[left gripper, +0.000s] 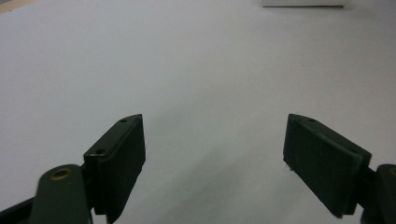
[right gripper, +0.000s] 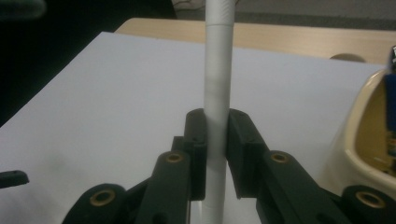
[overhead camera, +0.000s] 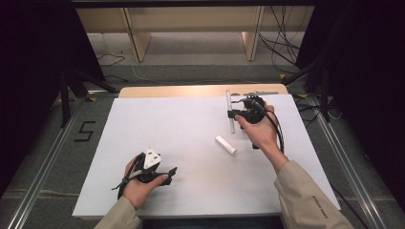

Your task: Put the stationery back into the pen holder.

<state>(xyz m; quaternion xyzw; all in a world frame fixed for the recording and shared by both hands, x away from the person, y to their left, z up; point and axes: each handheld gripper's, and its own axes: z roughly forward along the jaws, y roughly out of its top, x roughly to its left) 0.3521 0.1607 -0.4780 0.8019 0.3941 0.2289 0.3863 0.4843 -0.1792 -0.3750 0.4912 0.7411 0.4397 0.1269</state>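
black right gripper (right gripper: 216, 140) pinches a slim white cylindrical stick (right gripper: 218, 93), light and stiff, likely slick.
high view: stick (overhead camera: 230, 112) lifted at the white table's (overhead camera: 181, 129) far right, gripped mid-length; left gripper view: left gripper (left gripper: 212, 158) wide apart, holding nothing.

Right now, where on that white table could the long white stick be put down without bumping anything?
The widest bare stretch of the table runs from its far left corner toward the middle. Bare too: the strip between the left gripper and the small white block. It is crowded around the right gripper holding the stick.
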